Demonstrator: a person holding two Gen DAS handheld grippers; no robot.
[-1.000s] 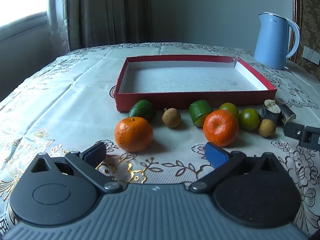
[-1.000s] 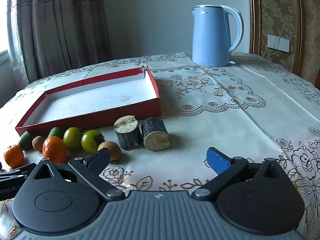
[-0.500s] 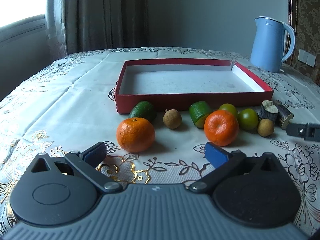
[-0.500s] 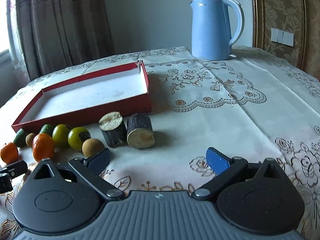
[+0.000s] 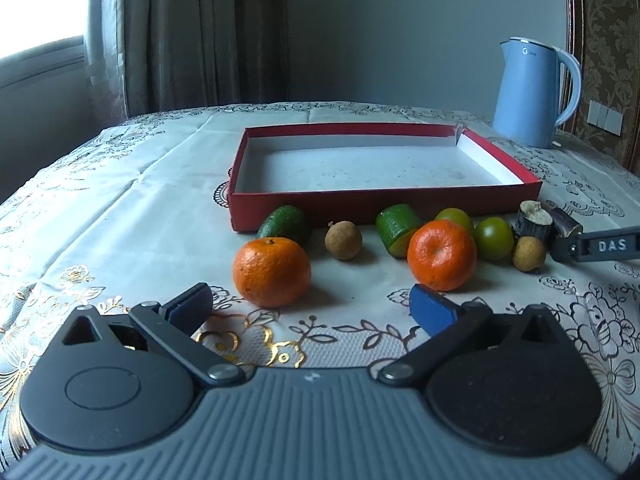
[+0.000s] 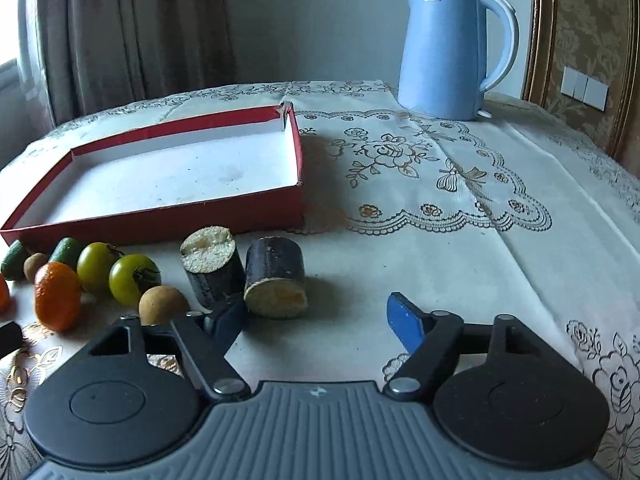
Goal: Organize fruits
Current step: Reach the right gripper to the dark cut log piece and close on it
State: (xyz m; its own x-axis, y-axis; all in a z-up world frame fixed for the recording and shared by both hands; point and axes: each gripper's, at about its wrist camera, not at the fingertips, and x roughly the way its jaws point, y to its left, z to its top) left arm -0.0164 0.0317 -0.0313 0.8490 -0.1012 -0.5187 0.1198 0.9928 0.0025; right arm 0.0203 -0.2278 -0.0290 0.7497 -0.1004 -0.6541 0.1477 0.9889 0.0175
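My left gripper (image 5: 312, 309) is open, low over the tablecloth, with an orange (image 5: 272, 272) just ahead of its gap. A second orange (image 5: 442, 254), an avocado (image 5: 286, 224), a cut green piece (image 5: 398, 230), two green tomatoes (image 5: 494, 238) and two longans (image 5: 343, 240) lie along the front wall of the red box (image 5: 384, 200). My right gripper (image 6: 316, 318) is closing. Its left finger sits beside the cut end of a lying sugarcane piece (image 6: 276, 280), and the right pad stands well clear. A second sugarcane piece (image 6: 212, 264) leans just left of it.
A blue kettle (image 6: 448, 48) stands at the back right of the table. The box (image 6: 160, 216) holds nothing. Bare embroidered cloth (image 6: 460, 240) spreads to the right of the sugarcane. The table edge curves away at far left and right.
My right gripper has moved forward and left up to the sugarcane pieces, and its jaws have narrowed. The left gripper has stayed about where it was, still open.
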